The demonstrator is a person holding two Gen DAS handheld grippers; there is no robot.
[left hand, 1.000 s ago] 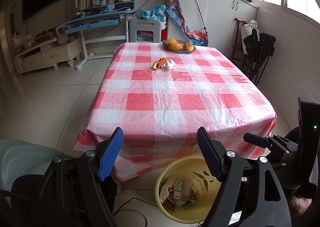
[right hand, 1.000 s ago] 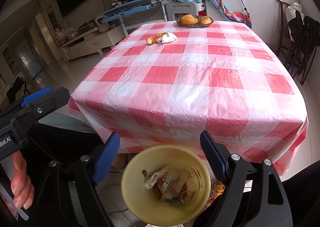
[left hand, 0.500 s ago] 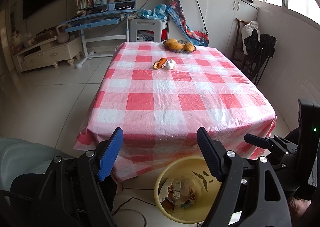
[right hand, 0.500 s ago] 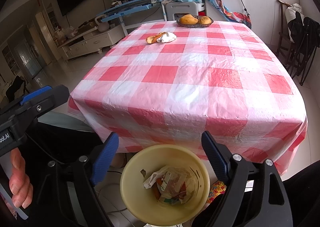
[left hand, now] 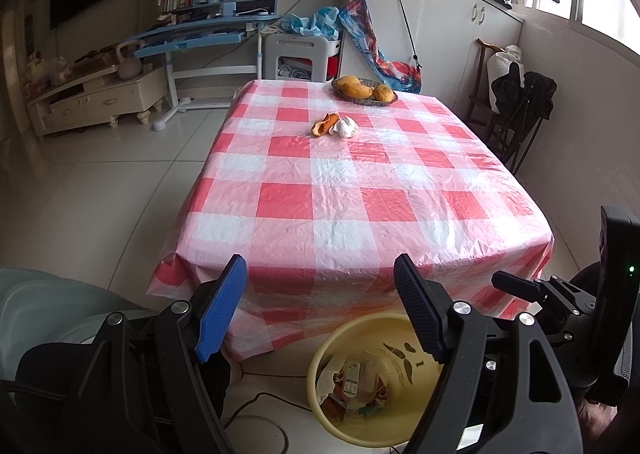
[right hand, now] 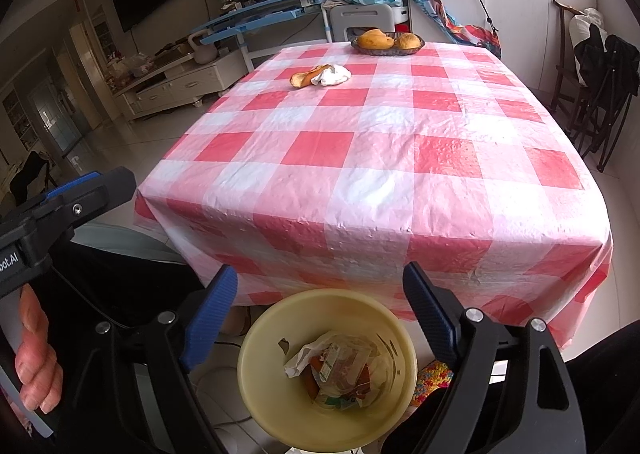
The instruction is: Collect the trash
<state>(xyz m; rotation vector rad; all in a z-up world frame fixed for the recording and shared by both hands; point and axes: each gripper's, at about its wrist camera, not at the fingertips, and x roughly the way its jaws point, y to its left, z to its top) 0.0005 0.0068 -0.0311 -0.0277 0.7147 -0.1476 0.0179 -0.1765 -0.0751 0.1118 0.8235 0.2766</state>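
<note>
Both tools hang low off the near edge of the table [left hand: 360,182], above the floor. The left gripper [left hand: 320,306] has its jaws spread wide with nothing between them, and the right gripper [right hand: 320,310] is equally wide and empty, held directly over the yellow trash bin [right hand: 256,370], which stands on the floor just beside the hanging hem of the red-and-white checked tablecloth [right hand: 400,158]. The bin already holds crumpled wrappers [right hand: 340,370]. On the table's far half, at about 12 o'clock from the left gripper, an orange peel [left hand: 323,124] lies touching a crumpled white tissue [left hand: 346,127]; past them, near the far edge, sits a fruit basket [left hand: 366,91]. From peel to near edge the cloth lies bare. In the right wrist view, the person's left hand [right hand: 36,366] grips the other tool's handle at 9 o'clock.
</note>
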